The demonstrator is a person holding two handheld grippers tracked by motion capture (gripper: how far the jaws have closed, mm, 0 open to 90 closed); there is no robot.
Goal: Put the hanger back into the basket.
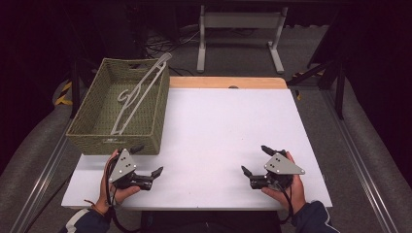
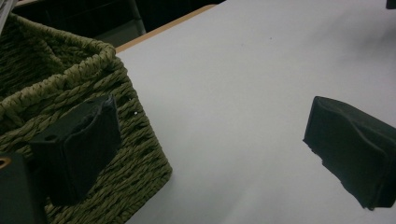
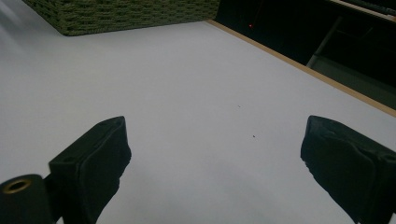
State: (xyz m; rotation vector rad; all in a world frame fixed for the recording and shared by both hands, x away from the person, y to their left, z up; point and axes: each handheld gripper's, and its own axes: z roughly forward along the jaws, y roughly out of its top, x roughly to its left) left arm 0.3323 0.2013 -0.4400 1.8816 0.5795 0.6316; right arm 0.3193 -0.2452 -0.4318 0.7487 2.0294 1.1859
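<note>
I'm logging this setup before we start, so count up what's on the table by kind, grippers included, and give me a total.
Woven green basket: 1
White clothes hanger, lying in the basket: 1
Hand-held grippers, left gripper and right gripper, both open and empty: 2
Total: 4

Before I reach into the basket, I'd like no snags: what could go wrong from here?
The white hanger leans over the far rim of the woven basket, so pulling it could catch the weave or tip it out. The left gripper sits right beside the basket's near corner, jaws open; one jaw could bump the wall when lifting.
</note>
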